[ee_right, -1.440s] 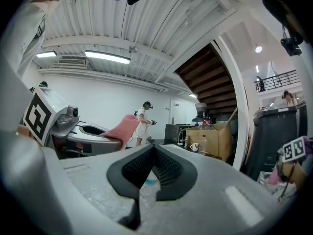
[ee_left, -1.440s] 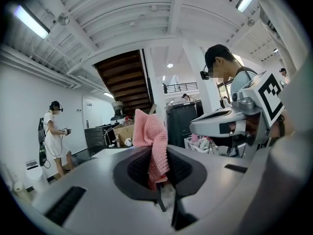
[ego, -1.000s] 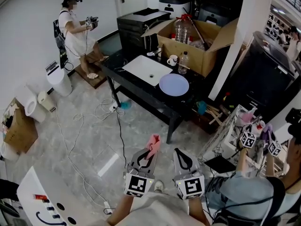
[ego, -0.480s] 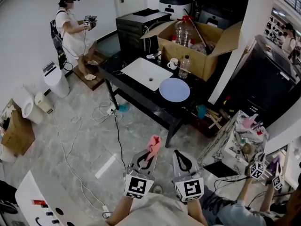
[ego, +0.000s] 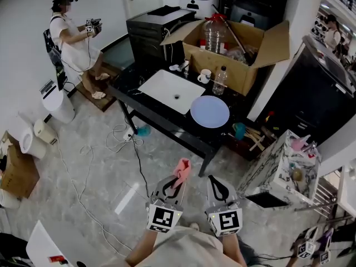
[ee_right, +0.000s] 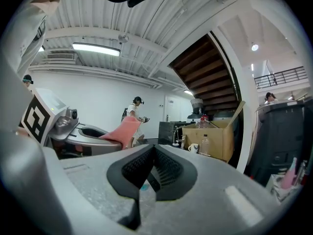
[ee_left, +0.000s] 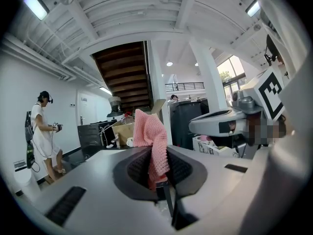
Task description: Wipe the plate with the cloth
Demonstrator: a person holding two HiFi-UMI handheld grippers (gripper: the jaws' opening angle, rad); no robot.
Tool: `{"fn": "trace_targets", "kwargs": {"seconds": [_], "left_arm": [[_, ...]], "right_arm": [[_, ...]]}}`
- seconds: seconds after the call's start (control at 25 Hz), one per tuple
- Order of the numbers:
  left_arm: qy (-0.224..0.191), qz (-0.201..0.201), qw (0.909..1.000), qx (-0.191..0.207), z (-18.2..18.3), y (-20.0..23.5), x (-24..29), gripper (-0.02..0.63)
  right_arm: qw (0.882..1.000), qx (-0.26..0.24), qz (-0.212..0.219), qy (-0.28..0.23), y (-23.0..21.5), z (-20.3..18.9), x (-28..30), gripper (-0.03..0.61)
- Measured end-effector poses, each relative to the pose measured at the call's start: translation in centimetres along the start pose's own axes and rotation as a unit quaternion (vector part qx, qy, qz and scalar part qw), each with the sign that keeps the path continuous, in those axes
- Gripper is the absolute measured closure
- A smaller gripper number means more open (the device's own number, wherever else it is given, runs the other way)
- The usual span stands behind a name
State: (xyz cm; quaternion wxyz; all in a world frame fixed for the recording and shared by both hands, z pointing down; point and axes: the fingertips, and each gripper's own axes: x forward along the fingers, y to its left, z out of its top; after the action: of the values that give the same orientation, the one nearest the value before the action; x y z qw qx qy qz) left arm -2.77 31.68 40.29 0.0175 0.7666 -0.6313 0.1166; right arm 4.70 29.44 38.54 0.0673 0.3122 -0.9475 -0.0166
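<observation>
A pale blue plate [ego: 209, 111] lies on the black table [ego: 161, 117], right of a white sink basin [ego: 171, 90]. My left gripper [ego: 177, 183] is shut on a pink cloth [ego: 182, 169] that sticks up from its jaws; the pink cloth [ee_left: 150, 137] fills the middle of the left gripper view. My right gripper [ego: 217, 189] is shut with nothing in it, its jaws meeting at the tips [ee_right: 154, 156]. Both grippers hang over the floor, well short of the table and plate.
An open cardboard box [ego: 239, 49] with a big water bottle [ego: 214, 33], a mug [ego: 205, 75] and a small bottle [ego: 220, 80] stand behind the plate. Cables [ego: 119, 135] trail on the marble floor. A person [ego: 72, 40] stands far left. A patterned cabinet [ego: 281, 168] sits right.
The view has shifted so the table and plate sit slightly lower and nearer. The person with marker cubes at the right has dropped to the frame's bottom edge. My grippers hold their pose.
</observation>
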Motion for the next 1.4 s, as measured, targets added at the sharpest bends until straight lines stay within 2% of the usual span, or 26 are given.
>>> {"fn": "trace_targets", "kwargs": {"seconds": [0.64, 1.04, 1.32, 1.4], "left_arm": [[-0.012, -0.058, 0.9982, -0.005, -0.5, 10.0, 5.1, 0.580], [-0.021, -0.082, 0.9964, 0.002, 0.3, 11.3, 9.3, 0.580], [-0.018, -0.076, 0.9969, 0.005, 0.6, 11.5, 13.6, 0.580], [-0.017, -0.074, 0.9971, 0.006, 0.8, 11.5, 15.2, 0.580]], "right_arm": [[0.998, -0.006, -0.061, 0.020, 0.1, 1.1, 10.5, 0.572], [0.996, -0.007, -0.089, 0.022, -2.8, 0.6, 13.0, 0.572], [0.996, -0.001, -0.088, 0.009, -6.9, 0.1, 15.1, 0.572], [0.996, 0.003, -0.091, 0.018, -8.4, -0.5, 15.8, 0.572]]}}
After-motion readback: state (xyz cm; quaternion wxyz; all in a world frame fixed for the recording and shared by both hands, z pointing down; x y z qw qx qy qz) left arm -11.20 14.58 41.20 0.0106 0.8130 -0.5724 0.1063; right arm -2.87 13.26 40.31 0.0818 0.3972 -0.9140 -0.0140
